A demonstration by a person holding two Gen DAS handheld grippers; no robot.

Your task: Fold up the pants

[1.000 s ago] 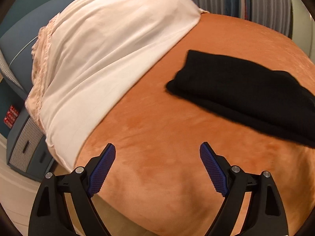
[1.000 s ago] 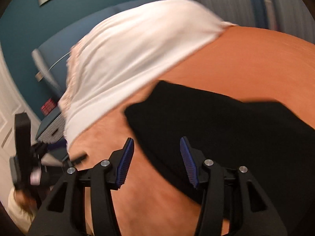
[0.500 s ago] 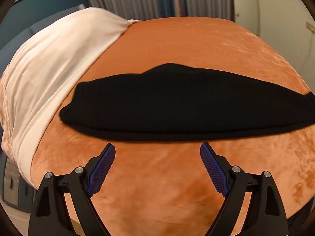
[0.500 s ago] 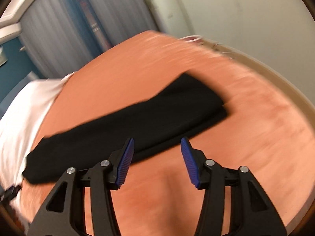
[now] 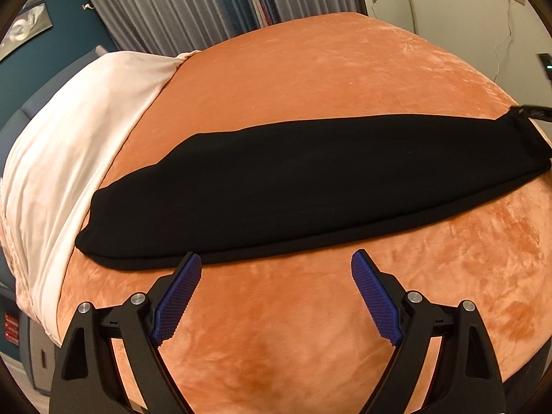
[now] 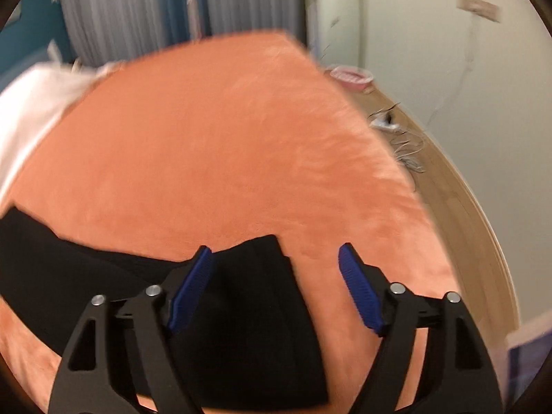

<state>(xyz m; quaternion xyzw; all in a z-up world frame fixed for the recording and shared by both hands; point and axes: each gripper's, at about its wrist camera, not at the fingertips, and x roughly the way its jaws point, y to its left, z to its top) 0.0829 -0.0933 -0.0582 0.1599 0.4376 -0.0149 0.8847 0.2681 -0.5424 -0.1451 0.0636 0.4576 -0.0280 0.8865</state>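
Black pants point(image 5: 293, 186) lie folded lengthwise in a long strip across the orange bed cover point(image 5: 310, 79). My left gripper point(image 5: 276, 276) is open and empty, just in front of the strip's near edge toward its left end. In the right wrist view my right gripper point(image 6: 276, 269) is open and empty, hovering over the right end of the pants point(image 6: 248, 310), with that end's corner between the fingers. The right gripper's tip also shows in the left wrist view point(image 5: 533, 113), at the strip's far right end.
A white pillow point(image 5: 79, 145) lies at the bed's left end. Grey curtains point(image 5: 179, 10) hang behind the bed. To the right are a wooden floor point(image 6: 448, 186) with cables point(image 6: 403, 145), a pink bowl point(image 6: 352, 76) and a pale wall point(image 6: 431, 51).
Both grippers swung right from the pillow end. The left now faces the full strip of pants from closer in. The right has moved to the pants' right end and opened wider.
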